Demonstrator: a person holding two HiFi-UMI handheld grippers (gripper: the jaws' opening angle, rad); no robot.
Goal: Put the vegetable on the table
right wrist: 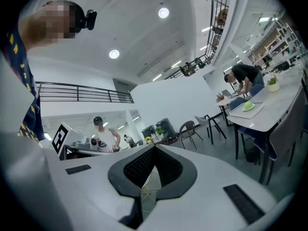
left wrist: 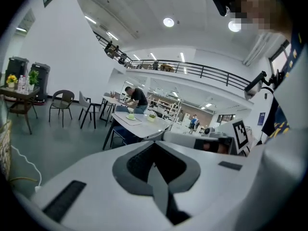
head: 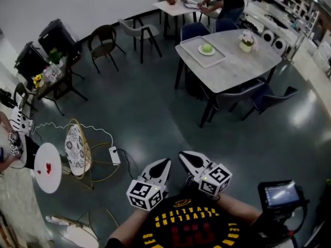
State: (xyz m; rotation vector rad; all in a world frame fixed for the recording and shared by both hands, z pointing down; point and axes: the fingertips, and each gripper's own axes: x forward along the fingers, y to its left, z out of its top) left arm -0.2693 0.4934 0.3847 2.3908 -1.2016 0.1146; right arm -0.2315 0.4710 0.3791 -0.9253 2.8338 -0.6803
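Left gripper [head: 164, 164] and right gripper [head: 185, 157] were both pinched closed, empty, well apart from the green vegetable [head: 207, 48] sitting on a tray [head: 190, 46] on the far table [head: 243, 68], so I'd say nothing was done yet.

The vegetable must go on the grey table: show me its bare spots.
Free: the near half of the table, from the tray and flower pot to the near edge. Crowded: the left end, where the tray holds the vegetable.

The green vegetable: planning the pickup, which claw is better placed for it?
Right, slightly: the left claw and right claw are both shut and empty, but the vegetable sits far ahead on the right claw's side.
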